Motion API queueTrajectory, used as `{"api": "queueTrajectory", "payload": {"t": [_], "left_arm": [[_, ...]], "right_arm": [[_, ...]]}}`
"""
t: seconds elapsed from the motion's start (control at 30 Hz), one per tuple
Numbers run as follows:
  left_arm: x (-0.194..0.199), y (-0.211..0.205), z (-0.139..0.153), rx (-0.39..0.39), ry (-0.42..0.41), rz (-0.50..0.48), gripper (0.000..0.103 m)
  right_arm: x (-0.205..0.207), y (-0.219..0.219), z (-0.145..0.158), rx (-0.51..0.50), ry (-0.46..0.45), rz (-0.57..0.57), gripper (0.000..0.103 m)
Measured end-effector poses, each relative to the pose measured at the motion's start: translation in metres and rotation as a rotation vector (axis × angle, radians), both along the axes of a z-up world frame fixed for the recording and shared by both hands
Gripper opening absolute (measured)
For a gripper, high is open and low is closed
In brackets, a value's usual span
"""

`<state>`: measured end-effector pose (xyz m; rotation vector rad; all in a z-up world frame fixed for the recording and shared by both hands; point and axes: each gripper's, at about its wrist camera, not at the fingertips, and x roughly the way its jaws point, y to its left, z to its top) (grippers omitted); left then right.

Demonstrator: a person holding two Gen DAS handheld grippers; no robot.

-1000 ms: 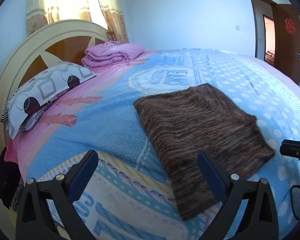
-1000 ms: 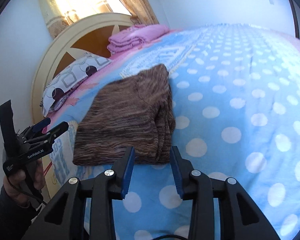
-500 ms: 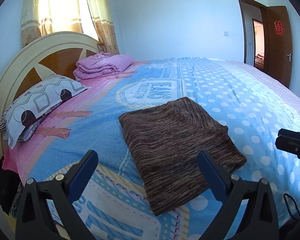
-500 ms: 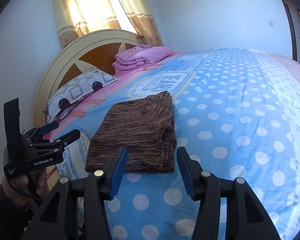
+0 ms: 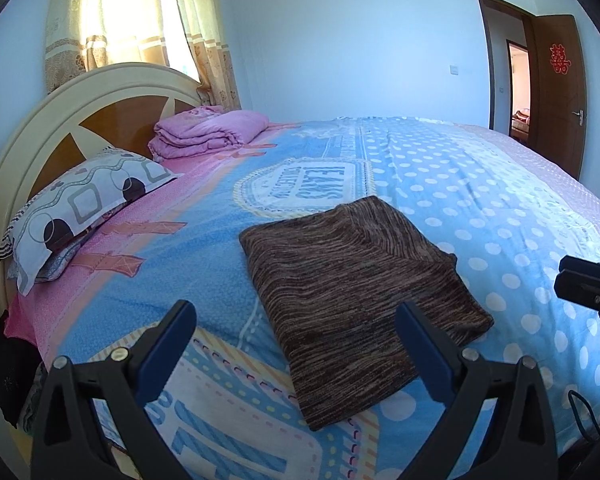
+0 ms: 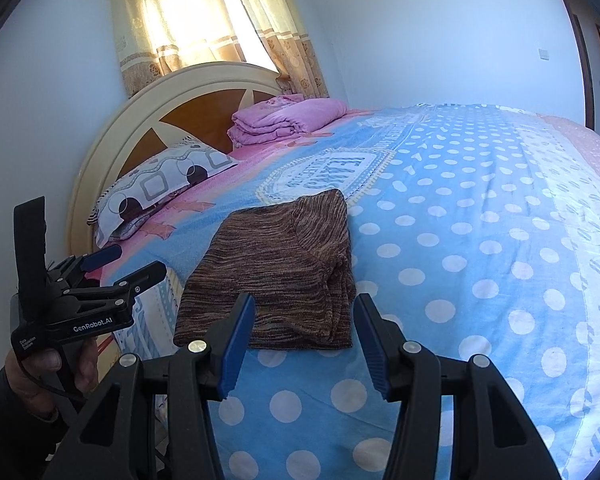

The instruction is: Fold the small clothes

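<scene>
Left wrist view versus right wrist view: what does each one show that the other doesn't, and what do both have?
Only the left wrist view shows the open brown door with its red ornament.

Only the right wrist view shows the person's hand gripping the left gripper, and the garment's stacked layers along one edge.

Both show the folded brown garment lying free on the bedspread, the patterned pillow, the folded pink blanket, headboard and curtains.
</scene>
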<state>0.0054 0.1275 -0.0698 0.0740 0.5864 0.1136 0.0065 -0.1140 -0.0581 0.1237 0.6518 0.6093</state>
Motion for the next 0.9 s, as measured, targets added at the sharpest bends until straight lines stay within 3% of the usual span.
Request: {"api": "queueTrajectory", "payload": {"t": [0.9], "left_arm": [[0.0,-0.005,-0.002,0.002,0.007,-0.003,0.102]], "right_arm": [[-0.007,-0.003,0.011,0.009,-0.042,-0.027,0.054]]}}
